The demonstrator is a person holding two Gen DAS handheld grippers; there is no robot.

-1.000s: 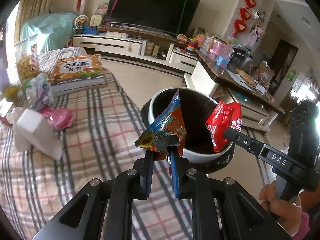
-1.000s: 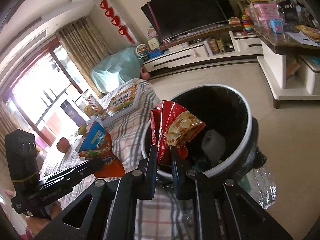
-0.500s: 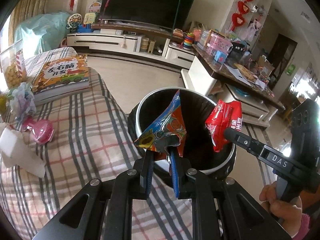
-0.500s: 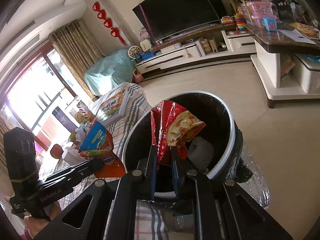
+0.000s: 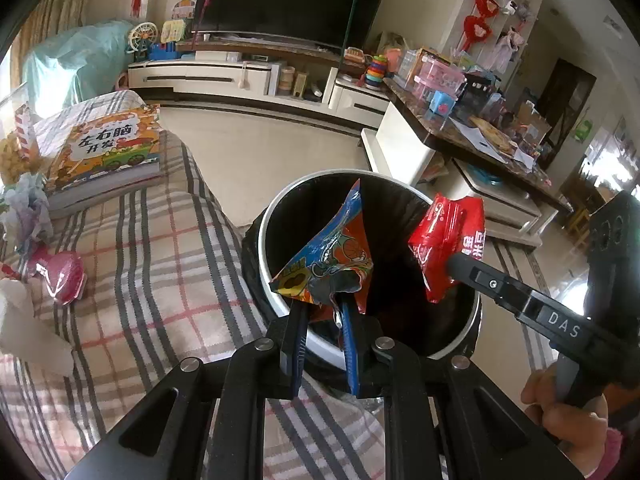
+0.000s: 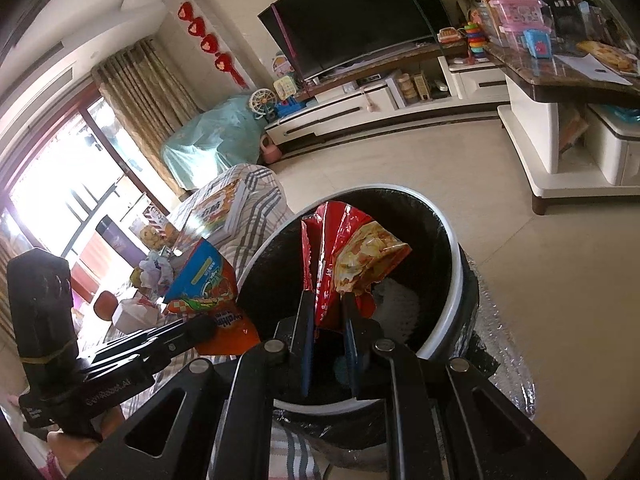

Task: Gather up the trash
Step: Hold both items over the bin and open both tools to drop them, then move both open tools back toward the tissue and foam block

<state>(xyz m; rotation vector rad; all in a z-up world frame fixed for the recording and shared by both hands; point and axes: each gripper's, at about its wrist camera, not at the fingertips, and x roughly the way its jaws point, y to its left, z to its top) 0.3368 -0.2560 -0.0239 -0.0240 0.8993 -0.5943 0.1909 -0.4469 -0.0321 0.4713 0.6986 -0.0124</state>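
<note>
Over the mouth of the trash bin (image 5: 264,236), both grippers are holding snack wrappers above the black liner. In the left wrist view the left gripper (image 5: 323,314) is pinching the lower edge of a blue and orange wrapper (image 5: 332,256), its two fingers pressed onto the crumpled foil, with the bin's white rim just beyond. To the right, the right gripper (image 6: 326,312) is clamping a red wrapper (image 6: 326,256) by its bottom edge, and the wrapper is standing up between the closed fingers over the bin's dark interior, where something white is lying. Both wrappers are looking empty, thin and very light, and they are probably going to flutter rather than drop straight, so releasing well inside the rim seems wise. Their film is likely slick and crushes easily; a pinch on a folded or creased edge is probably holding best. Far to the left, on the plaid cloth (image 5: 160,280), a picture book (image 5: 104,148) and a pink object (image 5: 62,276) are lying.
</note>
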